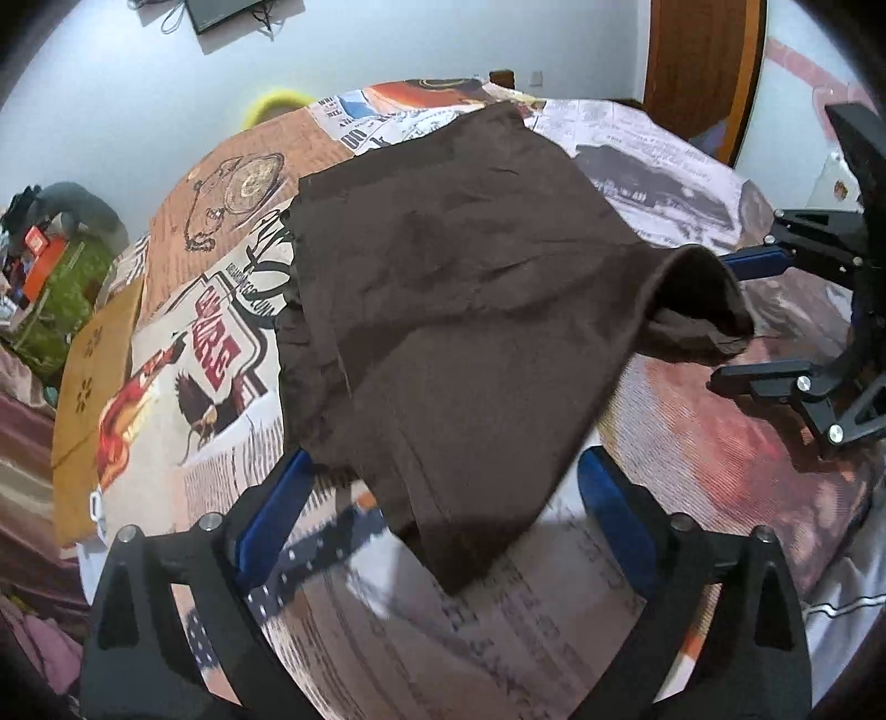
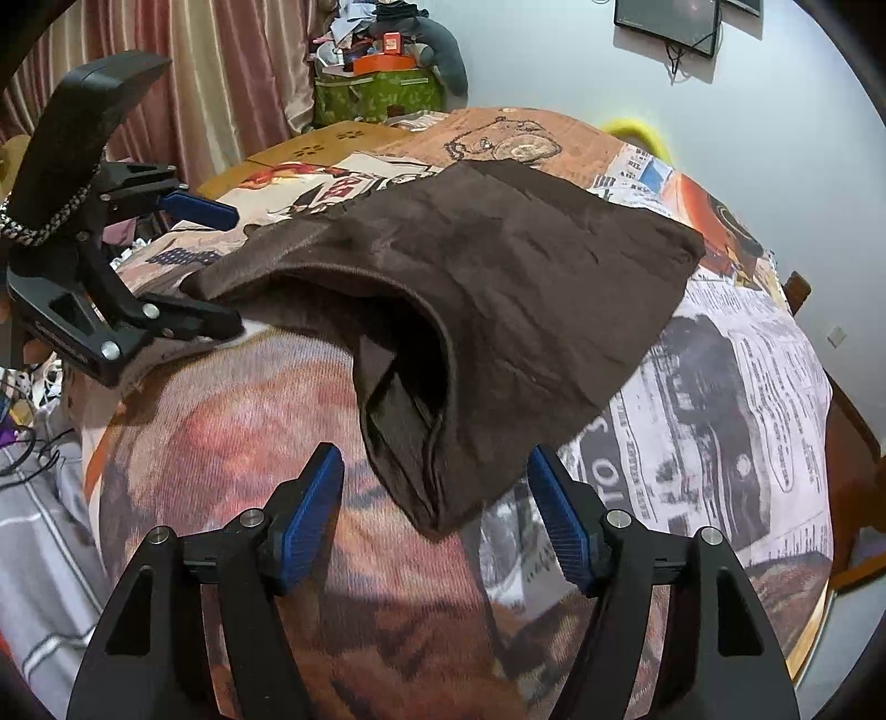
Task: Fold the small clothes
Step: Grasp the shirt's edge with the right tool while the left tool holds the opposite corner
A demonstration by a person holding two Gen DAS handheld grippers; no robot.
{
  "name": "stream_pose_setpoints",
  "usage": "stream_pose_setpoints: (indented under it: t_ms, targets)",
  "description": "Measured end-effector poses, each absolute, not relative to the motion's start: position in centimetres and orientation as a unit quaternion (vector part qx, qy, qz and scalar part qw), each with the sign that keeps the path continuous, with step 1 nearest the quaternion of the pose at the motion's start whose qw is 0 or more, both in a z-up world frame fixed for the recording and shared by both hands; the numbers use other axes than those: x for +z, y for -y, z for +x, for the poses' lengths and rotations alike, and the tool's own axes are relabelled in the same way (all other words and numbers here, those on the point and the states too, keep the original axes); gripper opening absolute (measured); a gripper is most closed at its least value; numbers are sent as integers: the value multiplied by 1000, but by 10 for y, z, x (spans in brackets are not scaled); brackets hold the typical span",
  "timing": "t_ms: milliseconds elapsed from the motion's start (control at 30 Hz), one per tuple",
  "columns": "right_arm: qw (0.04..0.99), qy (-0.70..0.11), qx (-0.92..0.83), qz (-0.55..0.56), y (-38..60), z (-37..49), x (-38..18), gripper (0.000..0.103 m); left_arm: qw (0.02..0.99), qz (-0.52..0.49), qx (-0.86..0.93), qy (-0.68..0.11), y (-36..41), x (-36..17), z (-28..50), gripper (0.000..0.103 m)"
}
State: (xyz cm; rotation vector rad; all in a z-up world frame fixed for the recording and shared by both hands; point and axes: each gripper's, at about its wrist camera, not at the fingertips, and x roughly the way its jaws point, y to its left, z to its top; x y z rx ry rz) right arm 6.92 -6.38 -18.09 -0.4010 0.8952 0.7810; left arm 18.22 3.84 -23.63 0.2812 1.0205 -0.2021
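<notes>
Garment: a small brown garment (image 1: pixel 470 288), matte woven cloth with soft creases, lies folded over on itself in a rough rectangle on the printed cover, near the middle of the surface.
Garment edges: one corner droops toward the left gripper; another corner toward the right gripper lies in layered folds with a hemmed, curved opening (image 2: pixel 421 354) that gapes like a pocket mouth.
Left gripper (image 1: pixel 443 498): spread wide, blue ribbed pads on black angular fingers with silver bolts; the near corner of the garment lies between the pads, but neither pad presses on it.
Right gripper (image 2: pixel 434 498): moderately open, the same blue textured pads (image 2: pixel 310 515) on black fingers; the folded tip of the garment sits between them, clear of both pads.
Surface: a printed cover (image 2: pixel 720 387) in a collage of newspaper text, an eagle, a pocket watch and rust-coloured patches, finely ribbed in weave, stretched over a broad flat top; whether it is a bed or a bench I cannot tell.
Beside it: a tan cardboard sheet (image 1: pixel 94 399) with small punched holes, lying at the far edge of the cover.
Background: pink pleated curtains (image 2: pixel 221 72), a green patterned bag (image 2: pixel 376 94) heaped with clutter, a pale wall with a dark framed screen (image 2: pixel 670 22).
</notes>
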Motion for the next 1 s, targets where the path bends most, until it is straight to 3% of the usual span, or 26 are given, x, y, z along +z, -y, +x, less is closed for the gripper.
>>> stream_pose_setpoints:
  t_ms: [167,300,367,467,533,633,733,1000]
  targets:
    - [811,-425,358,-183,57,76,-183,60,861,167,-66,-477,-45,-234,190,98]
    - [809,-431,359,-178,56,79,-185,37,859,188,-49,-473,-51,-238,193,98]
    - [808,-430,359,-181,54,79,-185,17,859,196,-41,-471,-50,-238,195,98]
    - [811,-425,358,-184,52,80,-183,10,861,226,-33,-455,-45,-239,194,82]
    - [813,-422,361,-174,54,81,-179,9,855,234,-42,-461,-42,-244,197,46]
    - [813,-423,365,-164,57,84,-175,8,843,241,-54,-479,-36,-256,206,18]
    - [814,-421,366,-162,57,86,-174,8,845,213,-70,-485,-39,-252,214,11]
    - [820,-414,370,-136,63,102,-160,7,865,168,-90,-464,-51,-211,225,10]
